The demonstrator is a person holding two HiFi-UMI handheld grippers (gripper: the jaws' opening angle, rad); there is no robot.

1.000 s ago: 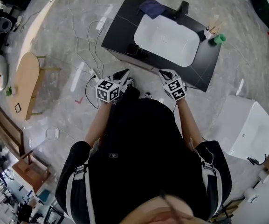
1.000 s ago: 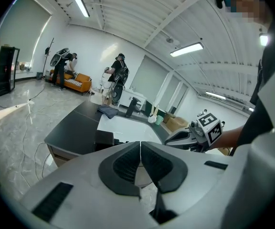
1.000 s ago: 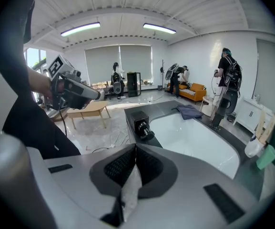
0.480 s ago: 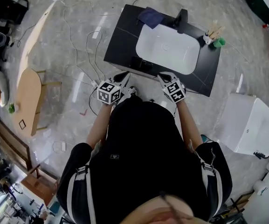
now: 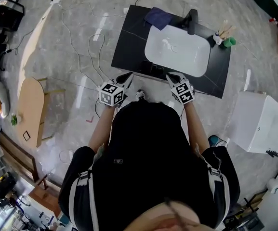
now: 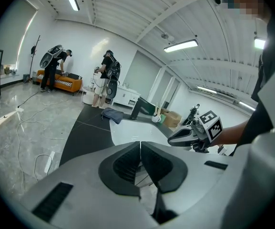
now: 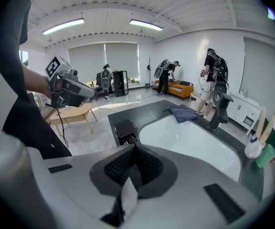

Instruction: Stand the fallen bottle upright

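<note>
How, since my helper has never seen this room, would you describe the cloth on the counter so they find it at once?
Find the black counter with the white basin. The cloth lies at the basin's far left corner, left of the black faucet. It alone is dark blue, soft and crumpled.

Bright, even indoor light, no dim corners. Ceiling strips [image 6: 181, 45] blown out white in both gripper views. Glossy floor [image 5: 71, 57] throws streaky glare; white basin [image 5: 177, 49] shows small highlights. Shadows faint. Left gripper [image 6: 140, 146] shell evenly lit. Heavy fisheye bend, black vignette at gripper view edges.
</note>
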